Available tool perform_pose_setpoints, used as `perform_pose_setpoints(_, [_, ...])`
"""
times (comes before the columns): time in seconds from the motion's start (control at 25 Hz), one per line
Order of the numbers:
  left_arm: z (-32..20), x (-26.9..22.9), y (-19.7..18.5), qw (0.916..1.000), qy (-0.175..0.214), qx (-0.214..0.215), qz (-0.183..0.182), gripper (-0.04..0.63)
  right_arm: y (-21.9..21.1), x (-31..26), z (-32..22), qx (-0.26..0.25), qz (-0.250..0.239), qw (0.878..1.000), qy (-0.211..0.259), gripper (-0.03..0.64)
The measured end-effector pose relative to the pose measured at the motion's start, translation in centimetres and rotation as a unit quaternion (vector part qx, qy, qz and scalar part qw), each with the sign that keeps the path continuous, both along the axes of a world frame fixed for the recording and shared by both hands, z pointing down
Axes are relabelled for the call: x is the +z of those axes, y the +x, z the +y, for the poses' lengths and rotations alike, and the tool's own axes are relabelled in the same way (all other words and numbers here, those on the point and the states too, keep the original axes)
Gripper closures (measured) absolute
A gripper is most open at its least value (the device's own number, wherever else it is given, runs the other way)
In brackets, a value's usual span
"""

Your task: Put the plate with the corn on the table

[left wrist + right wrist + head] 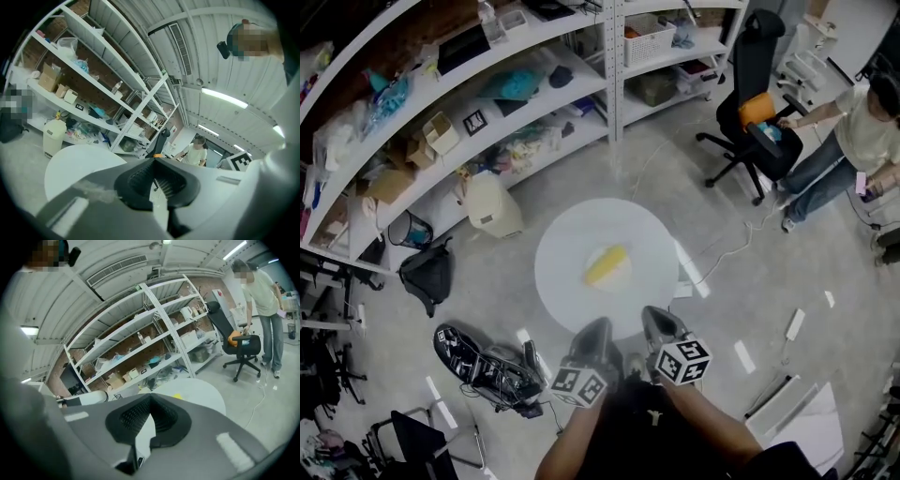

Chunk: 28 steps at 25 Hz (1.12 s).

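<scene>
Head view: round white table (572,234) at centre frame. The corn (607,265) lies on the plate (628,275) near the table's middle. Plate is white on white, so its rim is hard to trace. Left gripper (598,330) and right gripper (655,317) sit side by side at the table's near edge, well short of the corn. Each carries a cube with black-and-white square markers and no legible text. One square marker card (475,122) stands on the shelves (534,94). Box labels there are too small to read.

Left gripper view: left gripper (154,161) has its ribbed pads brought together at the tips, with nothing caught between them. Table (79,164) lies beyond and to the left. The right gripper's marker cube (243,161) shows at the right edge, pattern only. A pale canister (54,136) stands on the floor by the shelves.

Right gripper view: right gripper (150,399) is fully closed, its pads empty. Table (201,394) is just past the tips, with a sliver of yellow corn (177,396) showing on it. Office chair (241,345) and a standing person (265,301) are at the right. No writing is legible.
</scene>
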State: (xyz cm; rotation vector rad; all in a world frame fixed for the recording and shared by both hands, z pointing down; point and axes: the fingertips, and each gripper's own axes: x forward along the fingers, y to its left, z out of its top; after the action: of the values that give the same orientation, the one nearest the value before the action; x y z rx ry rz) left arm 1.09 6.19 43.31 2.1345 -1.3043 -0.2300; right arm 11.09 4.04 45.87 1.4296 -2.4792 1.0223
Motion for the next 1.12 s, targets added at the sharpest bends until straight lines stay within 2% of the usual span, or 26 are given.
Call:
perform_pose_setpoints(0.2, [2.3, -2.2, 0.5, 0.9997, 0.018, -0.014, -0.007, 0.594, 0.6, -3.1, 2.1, -0.008, 0.001, 0.999, 0.04, 0.611])
perform_pose_setpoints(0.44, [4.8, -4.6, 0.7, 0.9988, 0.038, -0.026, -0.019, 0.594, 1.0, -5.4, 5.0, -0.017, -0.003, 0.998, 0.065, 0.611])
perform_pose_setpoints(0.76, [6.8, -7.8, 1.6, 0.9927, 0.088, -0.029, -0.077, 0.594, 0.8, -7.0, 7.5, -0.034, -0.005, 0.996, 0.088, 0.611])
perform_pose_setpoints(1.12, [7.9, -8.0, 1.4, 0.9913, 0.091, -0.02, -0.093, 0.594, 0.1, -9.1, 7.9, -0.035, 0.005, 0.993, 0.113, 0.611])
